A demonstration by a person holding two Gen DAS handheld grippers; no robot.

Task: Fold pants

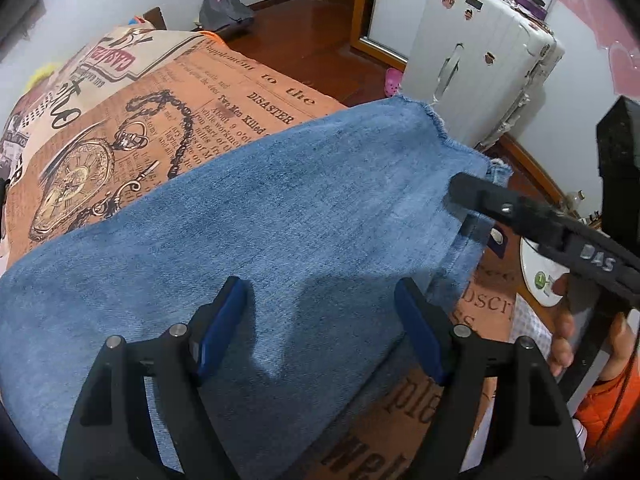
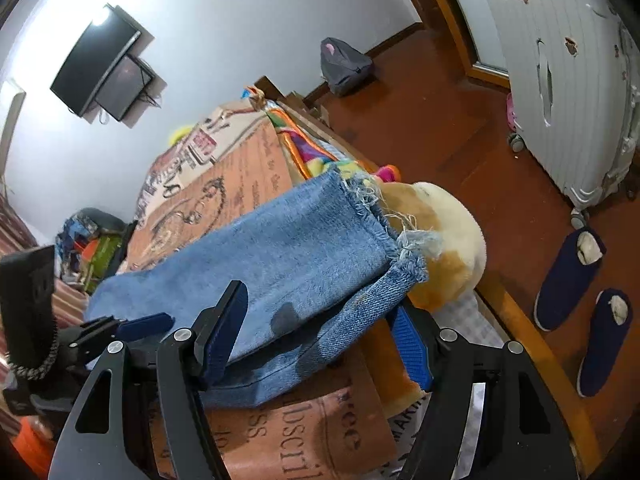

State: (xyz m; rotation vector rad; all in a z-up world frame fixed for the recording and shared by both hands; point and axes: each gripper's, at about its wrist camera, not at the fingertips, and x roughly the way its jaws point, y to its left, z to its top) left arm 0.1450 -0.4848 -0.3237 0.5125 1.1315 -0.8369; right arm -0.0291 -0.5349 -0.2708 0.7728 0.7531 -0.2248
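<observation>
Blue jeans lie flat on a bed covered by an orange newspaper-print blanket, their frayed hems at the bed's edge. My left gripper hovers open just above the denim mid-leg, and nothing is between its blue pads. My right gripper is open at the hem end. The corner of the jeans lies between its fingers, and the pads do not squeeze it. In the left wrist view one right finger rests over the hem corner. The left gripper's blue pad shows at the left of the right wrist view.
A white suitcase stands on the wooden floor beside the bed. A cream plush toy sits under the hems at the bed's edge. Dark slippers lie on the floor, with a grey backpack by the wall. A hand grips the right tool.
</observation>
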